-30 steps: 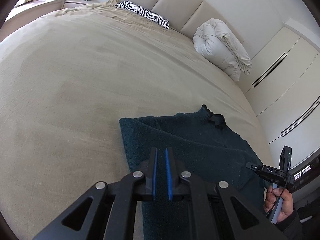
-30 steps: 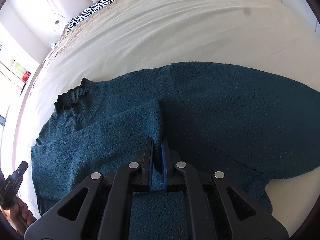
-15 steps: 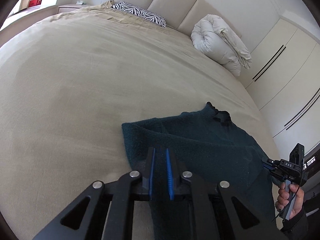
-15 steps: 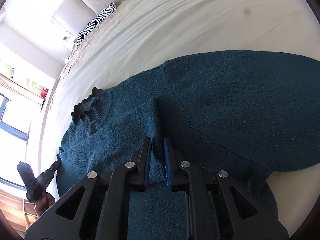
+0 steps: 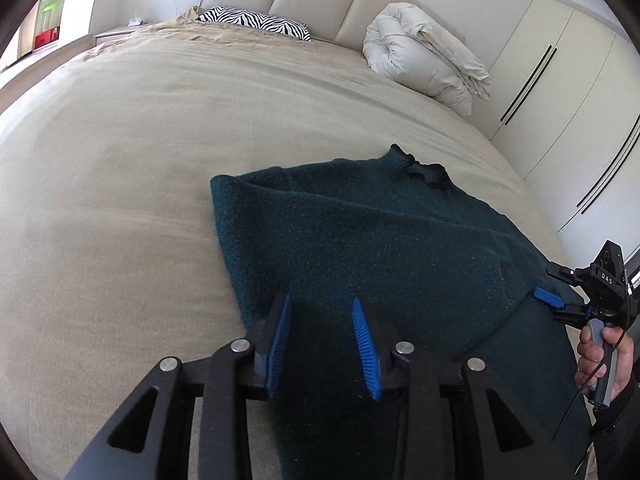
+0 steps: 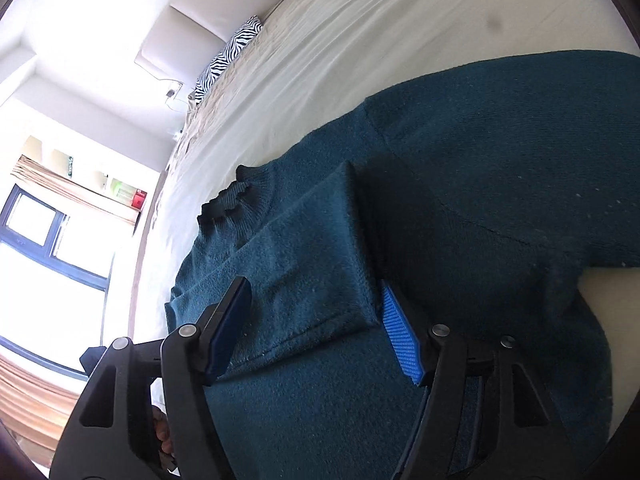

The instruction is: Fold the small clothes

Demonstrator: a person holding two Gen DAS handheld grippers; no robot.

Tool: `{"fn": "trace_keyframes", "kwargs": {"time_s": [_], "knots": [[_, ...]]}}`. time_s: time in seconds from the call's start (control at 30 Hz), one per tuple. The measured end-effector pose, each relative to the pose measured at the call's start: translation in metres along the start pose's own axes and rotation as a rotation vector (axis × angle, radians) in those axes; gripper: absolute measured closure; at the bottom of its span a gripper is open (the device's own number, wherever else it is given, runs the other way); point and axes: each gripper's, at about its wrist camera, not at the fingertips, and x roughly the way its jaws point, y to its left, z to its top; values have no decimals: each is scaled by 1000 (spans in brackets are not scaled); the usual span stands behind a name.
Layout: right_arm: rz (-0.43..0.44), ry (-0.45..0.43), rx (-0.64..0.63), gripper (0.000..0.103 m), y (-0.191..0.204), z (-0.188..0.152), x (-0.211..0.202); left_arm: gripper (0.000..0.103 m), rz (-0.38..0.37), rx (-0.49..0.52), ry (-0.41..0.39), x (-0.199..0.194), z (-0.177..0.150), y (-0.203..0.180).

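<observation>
Sweater: I see the dark teal sweater (image 5: 384,256) lying flat on the beige bed (image 5: 132,168), one sleeve (image 6: 304,264) folded across its body.
Left gripper (image 5: 322,344): jaws just opening, parted over the knit, gripping nothing.
Right gripper (image 6: 316,332): jaws just opening, wide apart, straddling the folded sleeve's cuff, pads clear.

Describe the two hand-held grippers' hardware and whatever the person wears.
Left hand-held gripper: black angular linkage arms with silver rivets and ribbed blue pads. Right hand-held gripper is built the same; seen from the left wrist it has a grey grip, thin black cable and white "DAS" lettering. The hand on it shows a dark sleeve.
</observation>
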Motion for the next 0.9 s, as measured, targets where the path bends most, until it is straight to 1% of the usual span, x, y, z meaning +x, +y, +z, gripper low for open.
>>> {"fn": "trace_keyframes", "kwargs": {"time_s": [0.03,0.1,0.13,0.2,0.27,0.33,0.37,0.47,0.53,0.6,0.67,0.83,0.87,0.9], "knots": [[-7,-14,16,39,-13,-2,-13,64,13,1,-2,-3,-1,-3],[-31,-52,26,39,-29,-7,-38,49,27,10,-4,-9,-2,-12],[-54,-69,25,39,-36,-11,-50,46,34,21,-5,-11,-2,-18],[-70,-83,30,39,-48,-18,-71,45,39,36,3,-12,-3,-32],[-74,-109,23,39,-58,-25,-95,45,9,43,10,-13,-7,-48],[-90,-161,18,39,-69,-31,-121,43,-21,59,18,-13,-12,-68],[-91,-190,37,39,-81,-33,-136,42,-40,65,21,-13,-16,-79],[-105,-293,173,39,-136,-32,-187,36,-106,54,32,-11,-27,-104],[-138,-353,285,39,-177,-31,-213,35,-130,45,32,-10,-34,-117],[-149,-387,399,38,-216,-30,-232,35,-153,32,36,-7,-38,-127],[-114,-420,479,40,-248,-28,-246,35,-172,11,47,-2,-39,-134],[-39,-504,618,41,-305,-9,-271,35,-192,-11,74,9,-38,-148],[-27,-524,646,42,-314,-4,-272,35,-194,-15,78,11,-37,-149],[-21,-544,661,45,-321,2,-274,35,-196,-20,82,13,-36,-150]]}}
